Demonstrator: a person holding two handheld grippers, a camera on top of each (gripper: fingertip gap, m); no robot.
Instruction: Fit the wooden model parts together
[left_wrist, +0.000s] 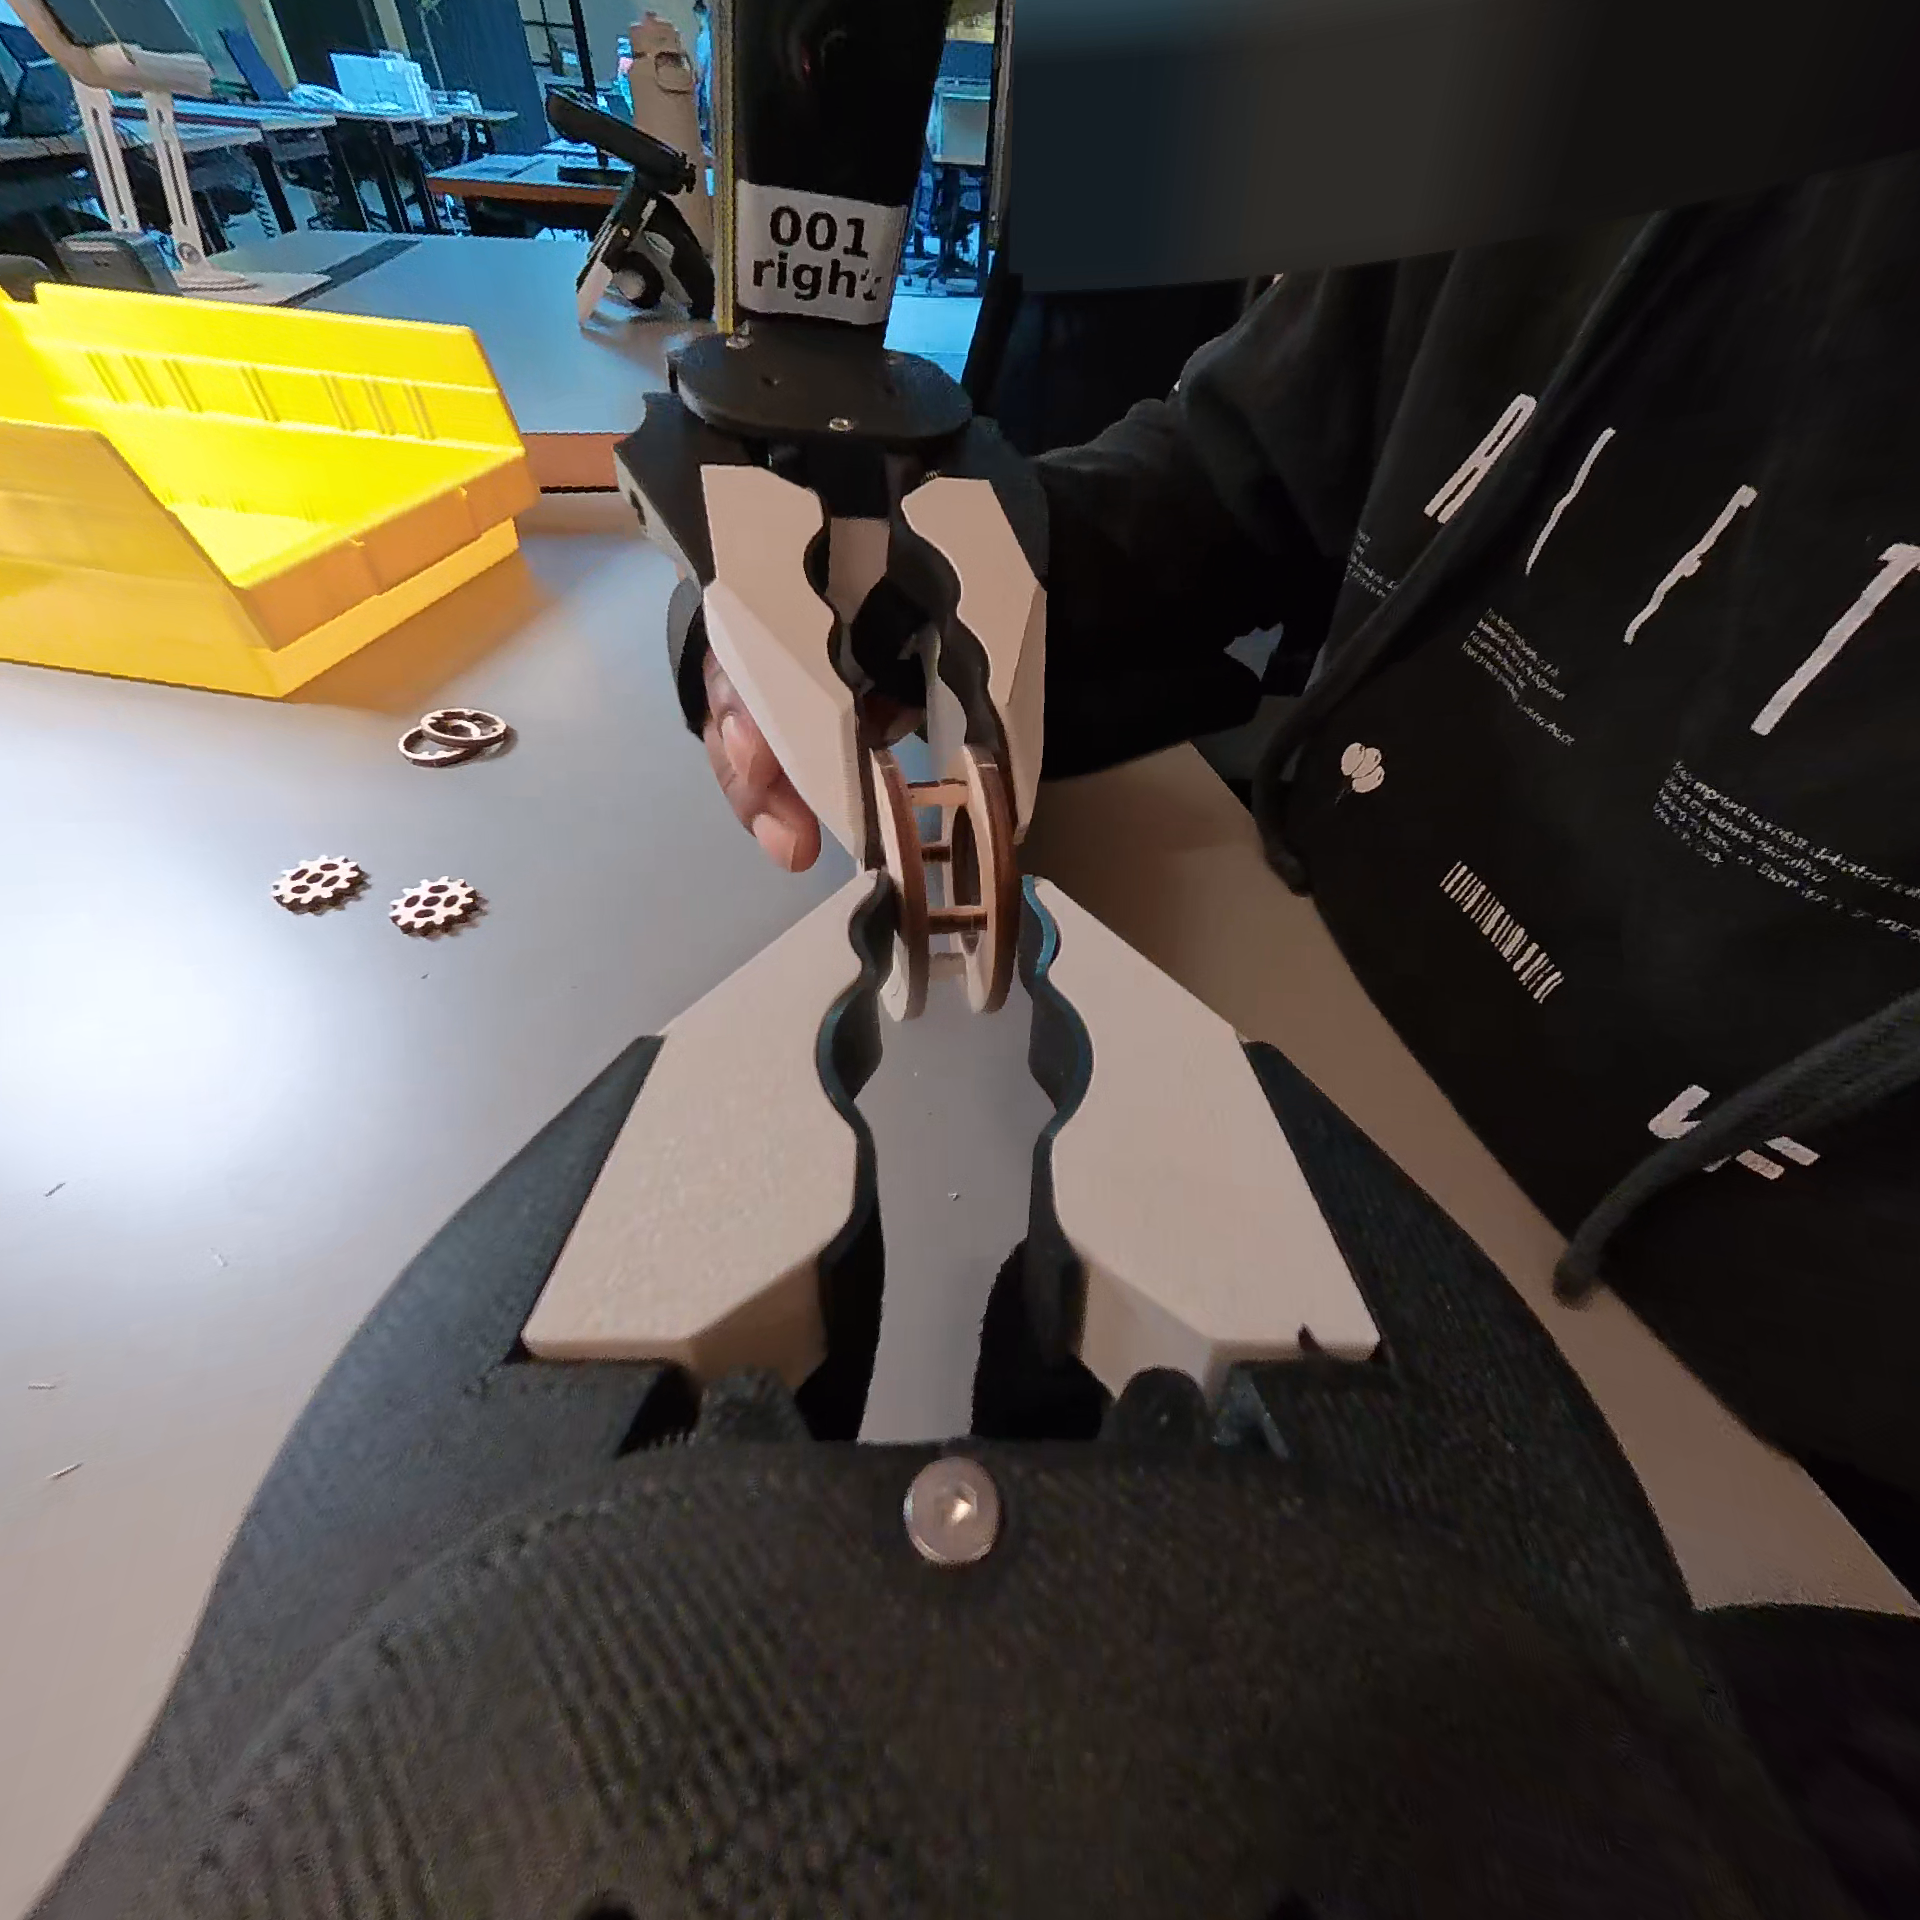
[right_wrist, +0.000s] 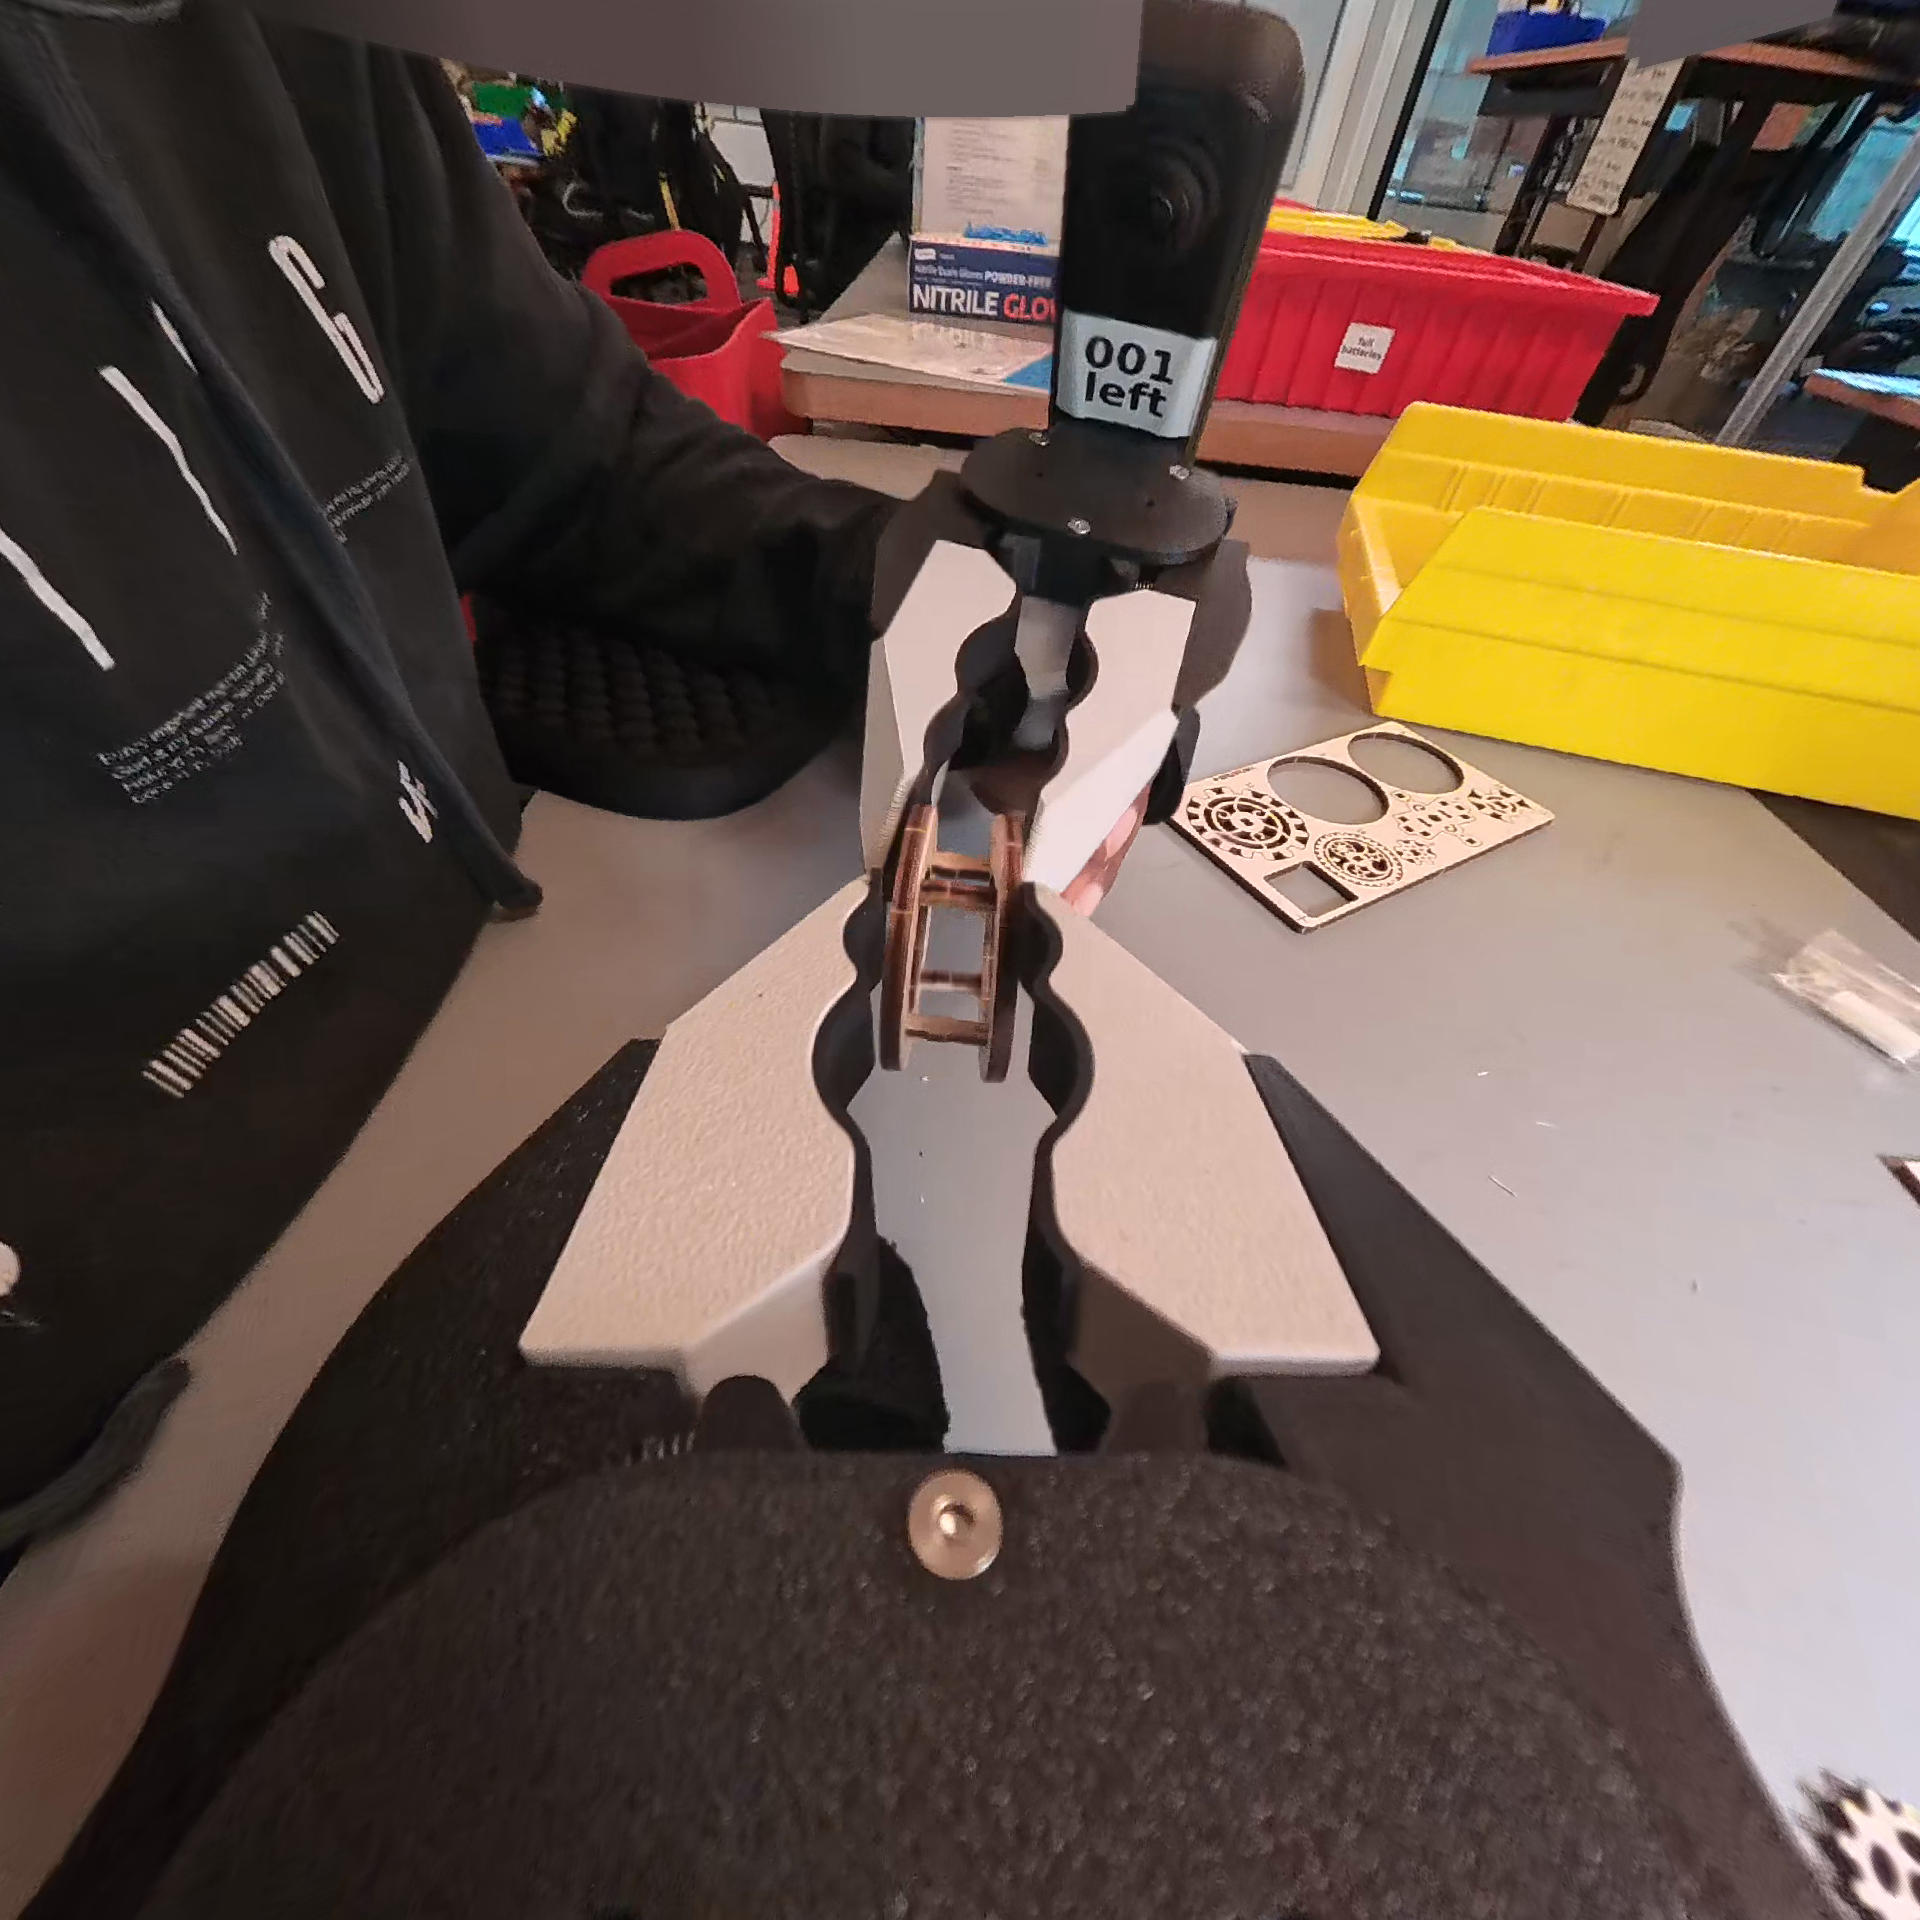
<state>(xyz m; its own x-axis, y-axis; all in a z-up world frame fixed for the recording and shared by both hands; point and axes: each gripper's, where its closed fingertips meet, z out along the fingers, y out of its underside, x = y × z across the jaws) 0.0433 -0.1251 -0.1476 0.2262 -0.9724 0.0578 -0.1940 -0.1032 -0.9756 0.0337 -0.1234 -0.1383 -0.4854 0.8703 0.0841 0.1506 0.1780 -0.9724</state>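
A small wooden wheel assembly (left_wrist: 985, 883), two discs joined by cross bars, hangs in the air between both grippers. My left gripper (left_wrist: 956, 914) comes from below in the left wrist view and is shut on the discs' outer faces. My right gripper (left_wrist: 940, 821) comes from the far side and is shut on the same assembly. In the right wrist view the assembly (right_wrist: 902, 956) sits between the right gripper's (right_wrist: 948, 914) fingertips, with the left gripper (right_wrist: 966, 831) clamped on its far end. Two wooden gears (left_wrist: 317, 883) and two wooden rings (left_wrist: 452, 736) lie on the grey table.
Stacked yellow bins (left_wrist: 260, 499) stand at the table's far side, also in the right wrist view (right_wrist: 1642, 603). A wooden parts sheet (right_wrist: 1361, 821) with cut-outs lies flat. A small plastic bag (right_wrist: 1860, 997) lies nearby. A person in a black hoodie (left_wrist: 1558, 727) stands close. My two grippers' fingertips are within a few centimetres of each other.
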